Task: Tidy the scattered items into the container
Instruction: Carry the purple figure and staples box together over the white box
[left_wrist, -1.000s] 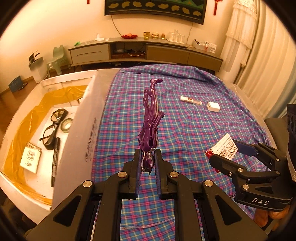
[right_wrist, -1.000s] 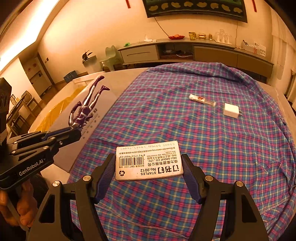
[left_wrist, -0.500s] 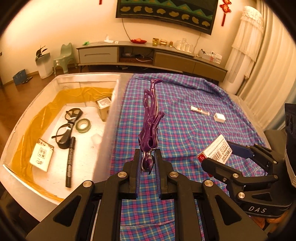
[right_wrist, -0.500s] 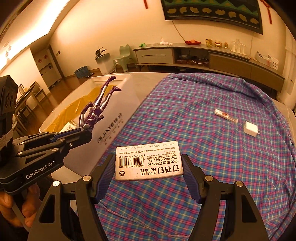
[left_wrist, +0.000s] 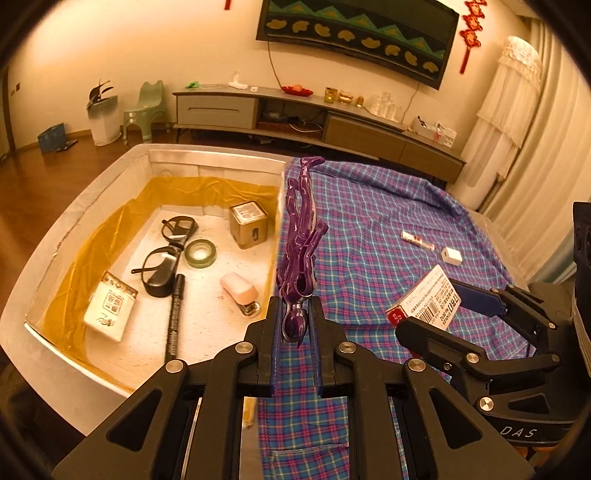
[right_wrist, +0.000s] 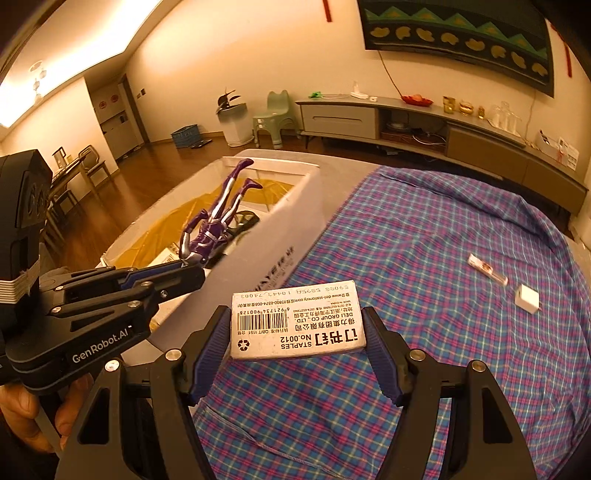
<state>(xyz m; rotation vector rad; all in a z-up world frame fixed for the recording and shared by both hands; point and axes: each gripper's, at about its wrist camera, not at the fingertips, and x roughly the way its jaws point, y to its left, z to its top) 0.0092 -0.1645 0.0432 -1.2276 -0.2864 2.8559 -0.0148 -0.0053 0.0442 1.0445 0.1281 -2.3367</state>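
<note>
Left wrist: left tool (left_wrist: 294, 325) pinches purple figure (left_wrist: 301, 236) head-down; right tool (right_wrist: 297, 352) clamps staples box (right_wrist: 297, 325).

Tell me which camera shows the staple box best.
The right wrist view: the staple box fills the centre, label readable, clamped in the right gripper. The left wrist view shows it small, at an angle, partly hidden by fingers.

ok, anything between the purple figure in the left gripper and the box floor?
The box is open-topped; nothing visible blocks the way in. The purple figure, held by the left gripper, hangs at the near wall; a pink stapler lies just inside.
</note>
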